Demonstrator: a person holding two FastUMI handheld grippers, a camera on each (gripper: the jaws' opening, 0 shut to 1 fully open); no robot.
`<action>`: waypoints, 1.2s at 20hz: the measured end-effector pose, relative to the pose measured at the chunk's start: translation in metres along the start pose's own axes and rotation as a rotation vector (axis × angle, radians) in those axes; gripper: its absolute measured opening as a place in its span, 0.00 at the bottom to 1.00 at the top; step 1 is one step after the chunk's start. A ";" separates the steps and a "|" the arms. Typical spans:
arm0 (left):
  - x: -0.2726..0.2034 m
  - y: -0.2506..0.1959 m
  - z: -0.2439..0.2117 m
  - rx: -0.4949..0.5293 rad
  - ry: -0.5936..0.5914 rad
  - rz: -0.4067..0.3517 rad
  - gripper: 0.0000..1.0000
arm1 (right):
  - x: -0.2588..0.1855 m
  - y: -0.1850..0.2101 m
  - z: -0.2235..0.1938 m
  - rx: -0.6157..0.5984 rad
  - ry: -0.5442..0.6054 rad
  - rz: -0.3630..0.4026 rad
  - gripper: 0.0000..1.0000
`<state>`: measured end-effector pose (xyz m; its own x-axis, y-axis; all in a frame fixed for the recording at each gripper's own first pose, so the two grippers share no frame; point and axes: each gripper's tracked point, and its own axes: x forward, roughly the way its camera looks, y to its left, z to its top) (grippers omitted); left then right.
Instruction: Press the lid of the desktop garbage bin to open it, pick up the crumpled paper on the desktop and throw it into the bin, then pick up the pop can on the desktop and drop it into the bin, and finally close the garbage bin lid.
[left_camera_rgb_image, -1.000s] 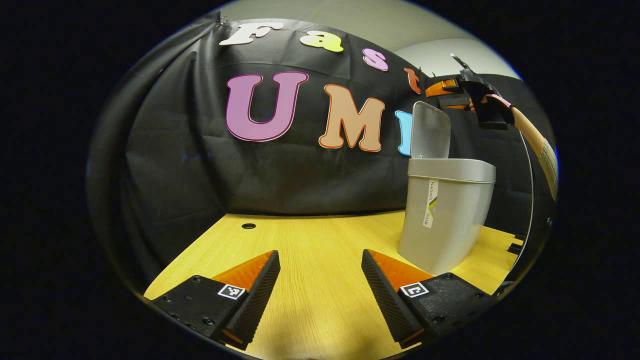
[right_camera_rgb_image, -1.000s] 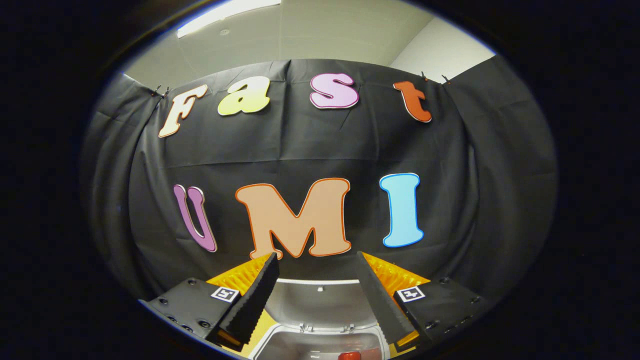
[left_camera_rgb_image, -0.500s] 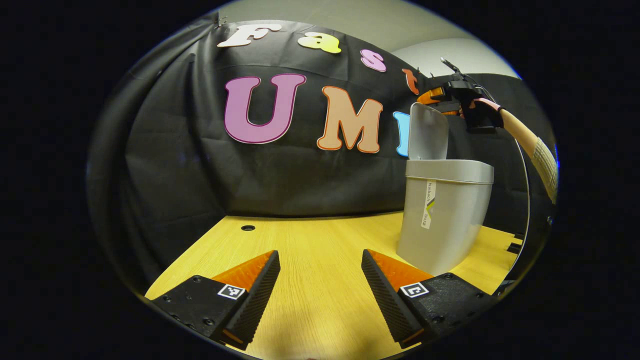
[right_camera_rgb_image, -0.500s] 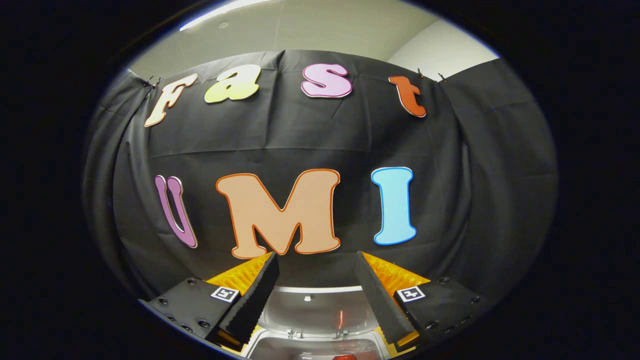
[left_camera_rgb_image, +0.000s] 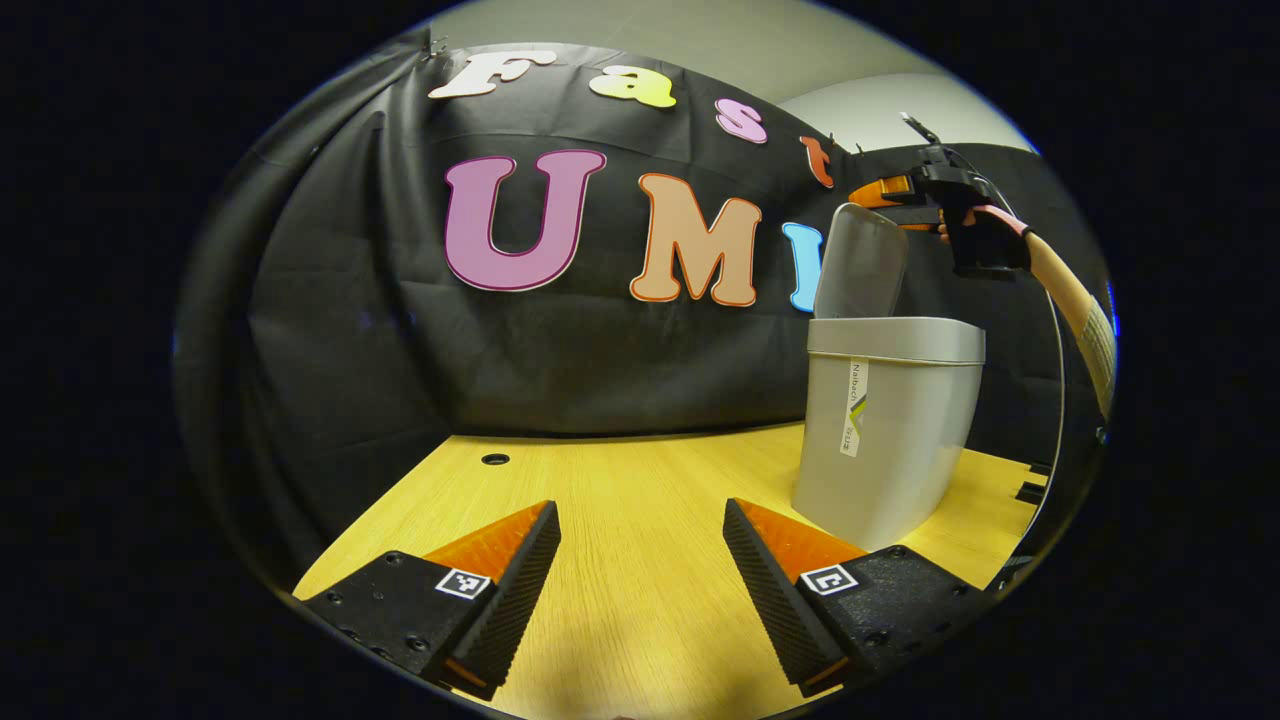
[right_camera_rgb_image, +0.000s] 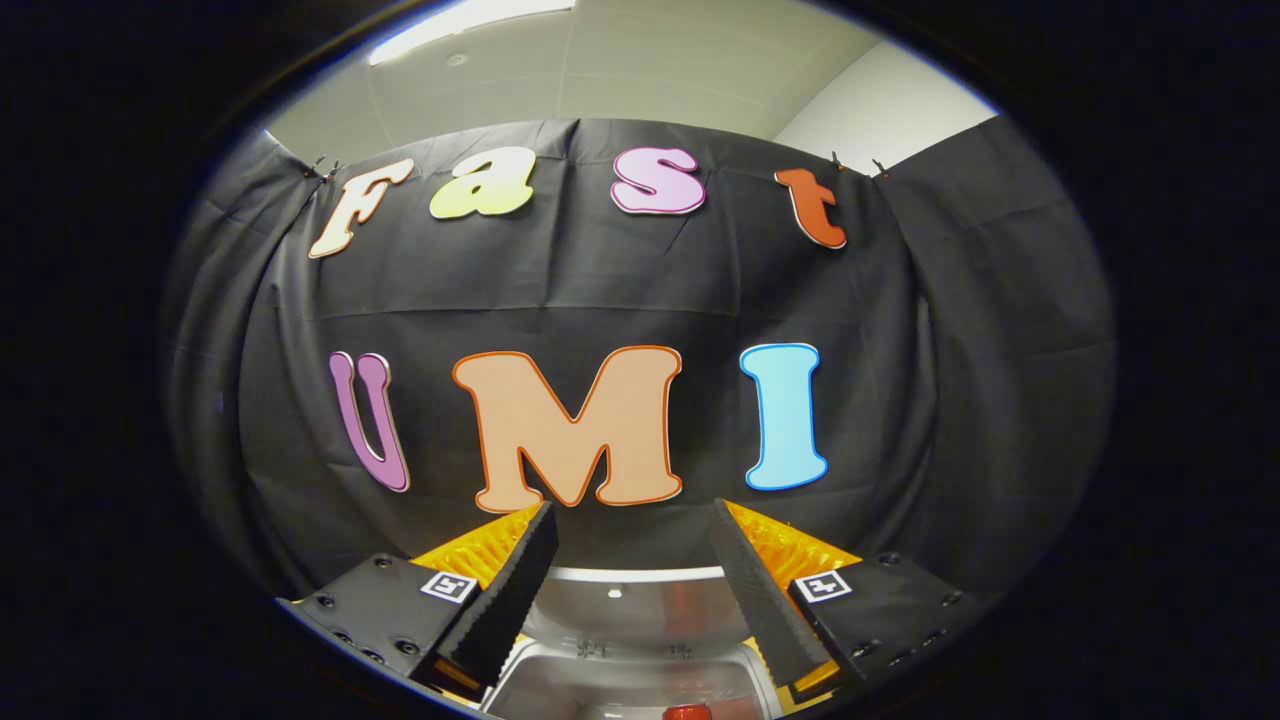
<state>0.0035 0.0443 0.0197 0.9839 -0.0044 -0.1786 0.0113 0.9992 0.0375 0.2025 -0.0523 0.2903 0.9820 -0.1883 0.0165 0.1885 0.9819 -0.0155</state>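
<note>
Grey bin (left_camera_rgb_image: 885, 430), lid (left_camera_rgb_image: 860, 262) raised, just below right hand-held gripper (right_camera_rgb_image: 630, 540), fingers spread, empty; left hand-held gripper (left_camera_rgb_image: 640, 545) released.

In the right gripper view the bin (right_camera_rgb_image: 620, 680) is cut off at the bottom edge, so just its near rim and the inside of its raised lid (right_camera_rgb_image: 625, 600) show between the fingers. A red thing (right_camera_rgb_image: 684, 712) pokes up at that edge, too little of it in view to name. In the left gripper view the right gripper (left_camera_rgb_image: 900, 195) sits far off by the lid's top; whether it touches the lid cannot be told, nor how its fingers stand. The table (left_camera_rgb_image: 640, 480) runs off to the right behind the bin.
</note>
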 end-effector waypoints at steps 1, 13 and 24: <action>0.001 -0.001 -0.001 -0.001 0.003 -0.002 0.96 | -0.009 0.001 -0.003 -0.003 -0.003 0.006 0.96; 0.000 0.000 0.002 0.004 -0.005 0.003 0.96 | -0.088 -0.001 -0.058 0.006 -0.032 0.067 1.00; 0.002 -0.003 0.000 0.001 -0.005 -0.012 0.96 | -0.117 0.001 -0.123 -0.017 0.004 0.097 0.98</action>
<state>0.0052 0.0415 0.0189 0.9845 -0.0170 -0.1744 0.0238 0.9990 0.0366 0.0894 -0.0316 0.1657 0.9956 -0.0929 0.0104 0.0932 0.9951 -0.0336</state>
